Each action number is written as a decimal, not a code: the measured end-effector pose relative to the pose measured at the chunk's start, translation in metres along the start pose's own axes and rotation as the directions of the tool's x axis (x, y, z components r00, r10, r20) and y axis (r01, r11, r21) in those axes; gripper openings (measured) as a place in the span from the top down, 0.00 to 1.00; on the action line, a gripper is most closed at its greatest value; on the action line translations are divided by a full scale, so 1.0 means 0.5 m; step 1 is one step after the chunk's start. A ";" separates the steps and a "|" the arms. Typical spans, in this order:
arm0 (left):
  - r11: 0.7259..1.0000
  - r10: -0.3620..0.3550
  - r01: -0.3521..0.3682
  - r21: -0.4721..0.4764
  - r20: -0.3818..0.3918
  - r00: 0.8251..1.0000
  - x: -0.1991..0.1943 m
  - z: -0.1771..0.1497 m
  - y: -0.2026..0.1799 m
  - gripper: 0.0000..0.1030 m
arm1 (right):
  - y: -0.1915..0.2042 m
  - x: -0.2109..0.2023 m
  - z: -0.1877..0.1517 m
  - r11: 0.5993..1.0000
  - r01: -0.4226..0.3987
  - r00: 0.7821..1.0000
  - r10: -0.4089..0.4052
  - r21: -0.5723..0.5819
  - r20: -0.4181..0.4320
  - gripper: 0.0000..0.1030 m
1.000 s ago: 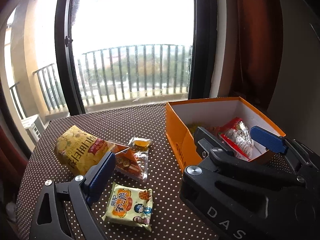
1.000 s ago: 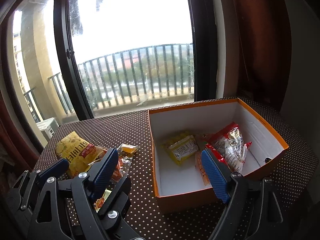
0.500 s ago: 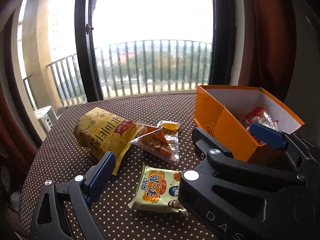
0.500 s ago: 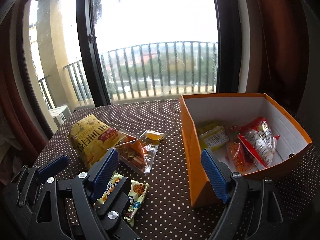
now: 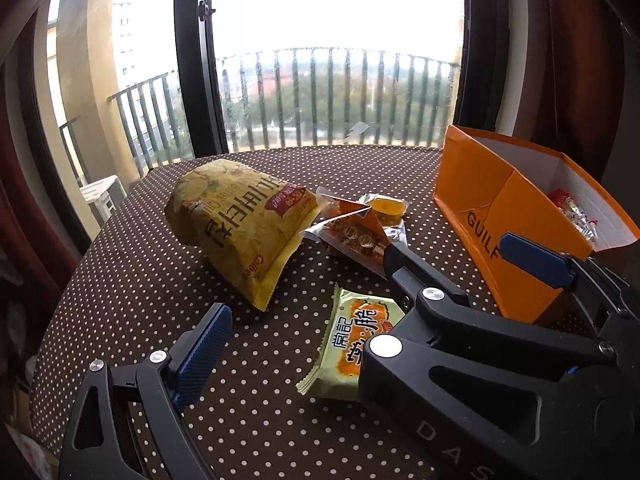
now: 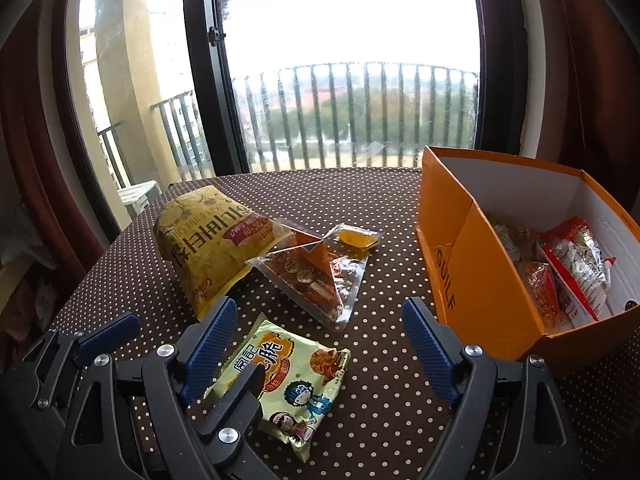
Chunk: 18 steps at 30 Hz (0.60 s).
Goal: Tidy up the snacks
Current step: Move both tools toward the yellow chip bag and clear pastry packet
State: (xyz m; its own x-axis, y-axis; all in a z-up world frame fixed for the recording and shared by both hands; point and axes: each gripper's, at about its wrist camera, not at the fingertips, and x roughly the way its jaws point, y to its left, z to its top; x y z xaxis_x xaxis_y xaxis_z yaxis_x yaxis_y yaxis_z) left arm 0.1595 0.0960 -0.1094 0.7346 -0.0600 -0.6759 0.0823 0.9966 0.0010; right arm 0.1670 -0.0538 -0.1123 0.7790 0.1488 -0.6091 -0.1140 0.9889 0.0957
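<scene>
Left tongs wide, gripping nothing; only 1 blue pad of theirs plain in the left view, the other finger hidden behind the right tongs. Right tongs wide too, both pads bare, nothing clamped. Both sets low over a brown, white-dotted bench, side by side and interleaved: in the right view, 1 black finger of the left tongs between the right pair's 2 blue pads. On the bench under that gap, flat and face up: a pale green noodle pack, its near left part covered by that black finger; touching or not, cannot tell. Farther back, 3 more snacks in a tight cluster: a big yellow chip bag on the left, a clear triangle pack against the bag's right side, and a small jelly cup just behind the triangle pack, touching it. To the right, apart from the cluster, an open orange box, white inside, with "GUILF" down its near corner. Inside the box, seen from the right view: a red-and-silver pack along the right wall, an orange pack just beside it, and a yellowish wrapper behind, too dim to name. Behind the bench, a black-framed window onto a balcony railing and trees; dark red curtain at the right.
</scene>
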 end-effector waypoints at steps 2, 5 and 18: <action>1.000 0.007 -0.007 -0.007 -0.016 1.000 0.014 0.004 0.008 0.09 | 0.005 0.016 0.004 1.000 0.000 1.000 0.000 -0.003 -0.004 0.16; 1.000 0.016 -0.017 -0.016 -0.034 0.999 0.033 0.010 0.021 0.09 | 0.008 0.039 0.011 1.000 -0.003 1.000 0.003 -0.002 -0.015 0.16; 0.996 0.077 -0.073 0.056 -0.062 0.995 0.132 0.090 0.045 0.09 | 0.009 0.153 0.065 0.998 -0.038 0.994 0.043 0.057 -0.096 0.16</action>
State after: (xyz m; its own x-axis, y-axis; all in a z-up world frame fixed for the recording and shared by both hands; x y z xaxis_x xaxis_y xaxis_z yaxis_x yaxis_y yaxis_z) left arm 0.2401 0.1122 -0.1207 0.6956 0.0202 -0.7182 0.0658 0.9936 0.0916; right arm 0.2464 -0.0380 -0.1329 0.7106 0.1912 -0.6771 -0.1080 0.9806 0.1635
